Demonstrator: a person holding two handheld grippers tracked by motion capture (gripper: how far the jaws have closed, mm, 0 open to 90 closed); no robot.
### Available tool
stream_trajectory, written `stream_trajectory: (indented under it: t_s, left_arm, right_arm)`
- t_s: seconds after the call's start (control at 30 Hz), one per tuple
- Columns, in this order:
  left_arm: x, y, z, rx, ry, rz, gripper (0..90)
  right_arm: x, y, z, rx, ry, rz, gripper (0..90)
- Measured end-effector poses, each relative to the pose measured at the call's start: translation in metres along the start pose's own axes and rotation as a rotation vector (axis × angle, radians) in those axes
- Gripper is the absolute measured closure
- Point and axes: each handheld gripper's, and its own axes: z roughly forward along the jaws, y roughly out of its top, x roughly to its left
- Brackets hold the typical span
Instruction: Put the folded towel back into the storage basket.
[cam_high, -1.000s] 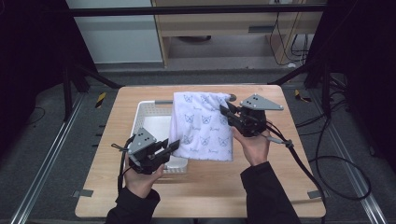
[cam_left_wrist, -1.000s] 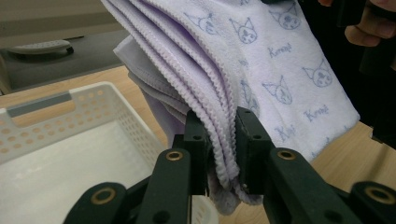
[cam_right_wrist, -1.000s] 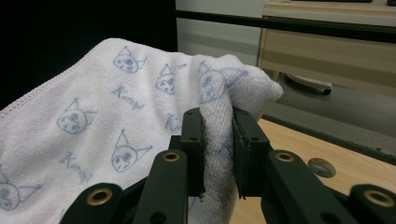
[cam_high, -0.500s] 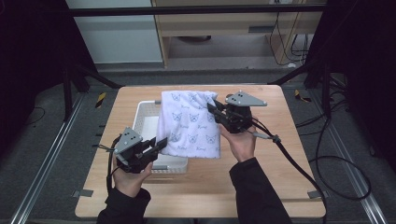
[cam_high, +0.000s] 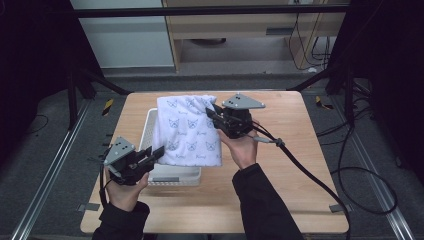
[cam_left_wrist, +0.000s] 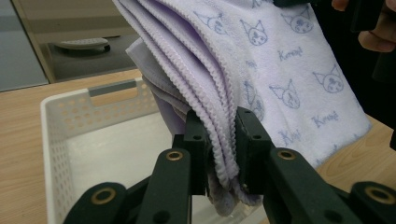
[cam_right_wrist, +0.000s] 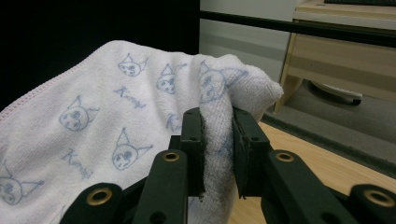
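High view: a folded towel (cam_high: 187, 131), white to pale lilac with a repeated blue cat-face print and lettering, is held in the air between two hand-held tongs over the left-centre of the desk (cam_high: 300, 165). It hangs above a white perforated basket (cam_high: 172, 175) that sits on the desk toward the left edge; the towel hides most of the basket's interior. The left tongs (cam_high: 156, 152) are at the towel's lower left corner, toward the near left part of the desk, carried by the left hand (cam_high: 124, 192). The right tongs (cam_high: 214, 114) are at the towel's upper right corner, nearer the far edge, carried by the right hand (cam_high: 242, 150); a black cable (cam_high: 310, 172) trails from them across the desk to the right edge.

Left gripper view: the left tongs (cam_left_wrist: 219, 144) are closed on the towel (cam_left_wrist: 280, 70), with several stacked, scalloped hem layers pinched between the two jaws and a little cloth hanging below them. The basket (cam_left_wrist: 56, 121) lies below and behind, its handle slot facing the camera, and the towel's lower edge dips inside its rim. Fingers of the right hand (cam_left_wrist: 376, 37) show at the top right corner.

Right gripper view: the right tongs (cam_right_wrist: 217, 149) are closed on a bunched fold of the towel (cam_right_wrist: 107, 121), the cloth compressed between the jaws. The rest of the towel spreads away to the left. A strip of desk (cam_right_wrist: 299, 158) shows at lower right.
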Motion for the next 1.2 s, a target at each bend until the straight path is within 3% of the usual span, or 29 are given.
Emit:
stream_trajectory:
  t_s: [0.57, 0.83, 1.2]
  left_arm:
    - [0.031, -0.01, -0.011, -0.002, 0.053, -0.054, 75.8]
    - [0.041, -0.015, -0.011, 0.008, 0.075, -0.07, 75.8]
    - [0.053, -0.025, -0.003, 0.032, 0.134, -0.079, 75.8]
  right_arm:
    - [0.021, 0.005, 0.039, 0.015, 0.031, -0.021, 76.5]
    - [0.025, 0.003, 0.054, 0.025, 0.04, -0.017, 76.5]
    - [0.029, -0.007, 0.077, 0.05, 0.042, 0.0, 76.5]
